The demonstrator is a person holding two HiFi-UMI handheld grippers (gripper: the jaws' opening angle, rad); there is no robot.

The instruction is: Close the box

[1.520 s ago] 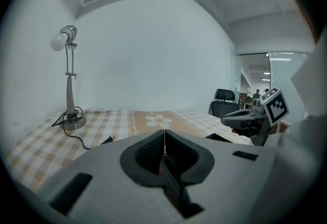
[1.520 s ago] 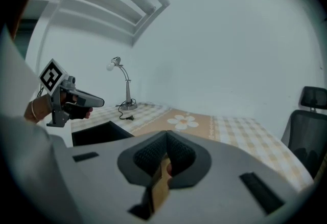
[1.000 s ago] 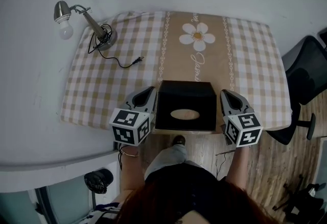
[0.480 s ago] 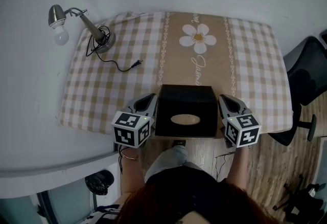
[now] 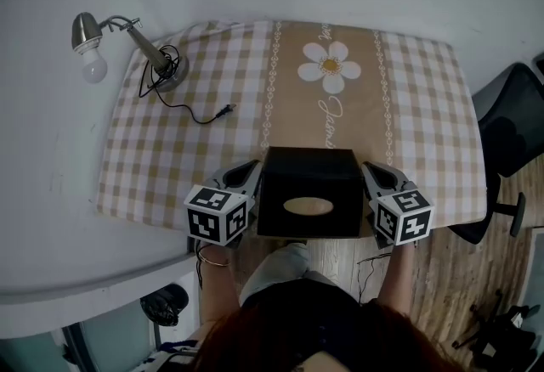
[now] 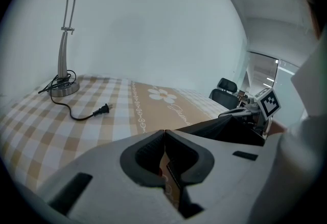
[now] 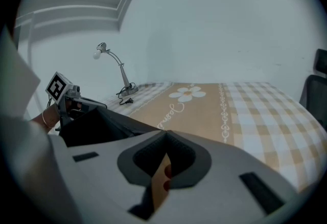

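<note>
Both grippers flank the black box (image 5: 308, 183), which sits between their jaws at the near edge of the checked tablecloth (image 5: 212, 90). Its oval-windowed top faces up.

The left gripper (image 5: 249, 168) has its jaws pressed together on a thin tan edge, the left card flap (image 6: 166, 173). It sits low in the throat behind the tips. The right gripper (image 5: 371, 168) is likewise pinched tight on the right card flap (image 7: 161, 174), tan with red spots. Both flaps seem to belong to the box's sides, though no view shows where they join it.

Several things could go wrong here:
- **Slipping grip:** each hold is on a thin edge, so a sideways tug could slide the card out of the pads or crease it.
- **Uneven push:** if one side moves inward before the other, the light box would likely twist between the jaws.
- **Falling off:** the box lies so near the table's front edge that any pull toward the person could tip it off.

The desk lamp (image 5: 127, 31) and its loose plug (image 5: 223, 112) lie well beyond the jaws, out of harm's way.
</note>
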